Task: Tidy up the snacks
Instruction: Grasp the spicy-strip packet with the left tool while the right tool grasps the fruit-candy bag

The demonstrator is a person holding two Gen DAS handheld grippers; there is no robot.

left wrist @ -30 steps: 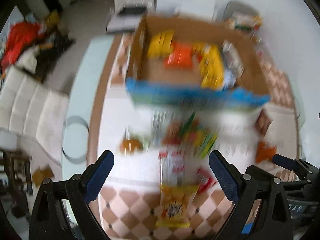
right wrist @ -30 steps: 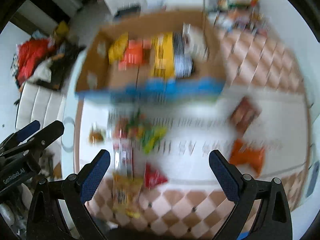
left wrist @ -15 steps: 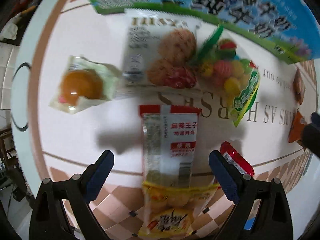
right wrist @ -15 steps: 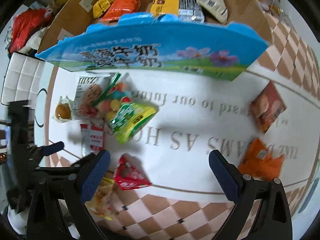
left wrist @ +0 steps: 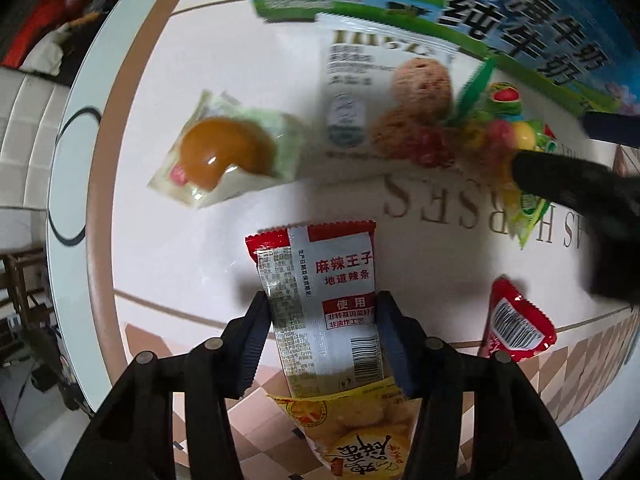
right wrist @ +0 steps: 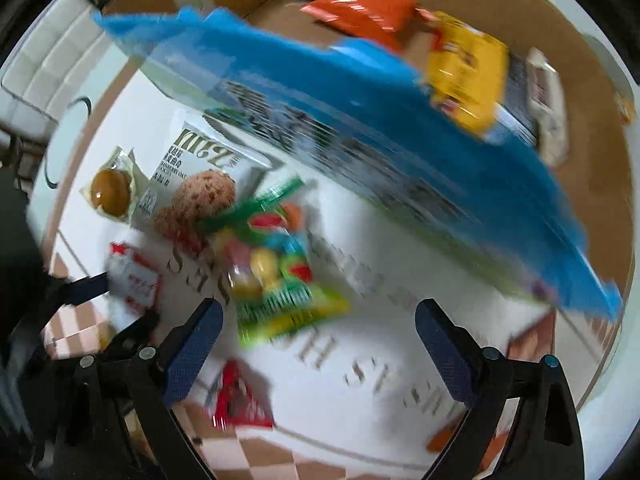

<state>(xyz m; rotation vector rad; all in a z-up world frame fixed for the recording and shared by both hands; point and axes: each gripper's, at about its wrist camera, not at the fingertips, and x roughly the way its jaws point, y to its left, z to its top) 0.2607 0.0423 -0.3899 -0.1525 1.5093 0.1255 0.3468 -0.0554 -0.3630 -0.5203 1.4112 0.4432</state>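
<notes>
**Red-and-silver foil pinched: slip and drag judged the risks**

Closed just now onto a red-and-silver foil snack packet (left wrist: 336,280) lying on the white lettered table (left wrist: 340,204): left gripper (left wrist: 324,304), blue pads pressed on both long edges. Read on that packet: "麻辣王子", "地道辣条", "使用", plus a barcode. Overlapped at its near end a yellow crinkly snack bag (left wrist: 360,432), so possibly dragged it along on lifting. Judged slippery too, and liable to buckle or slide out of an edge-only pinch.

Lay off to one side: a small red barcoded sachet (left wrist: 516,328).

Narrowed a little just now but stood wide apart with nothing held: right gripper (right wrist: 318,312), hovering over a green bag of coloured sweets (right wrist: 276,280) and near the other tool. Risked a knock between the two.

Further off: a clear pouch with an amber lump (left wrist: 224,152), a white biscuit packet (left wrist: 384,92) with unreadable print, table letters "SES".

Farthest: a blue-and-green printed carton flap (left wrist: 520,20), large inverted Chinese characters not surely read, on a brown cardboard box (right wrist: 592,160).
</notes>
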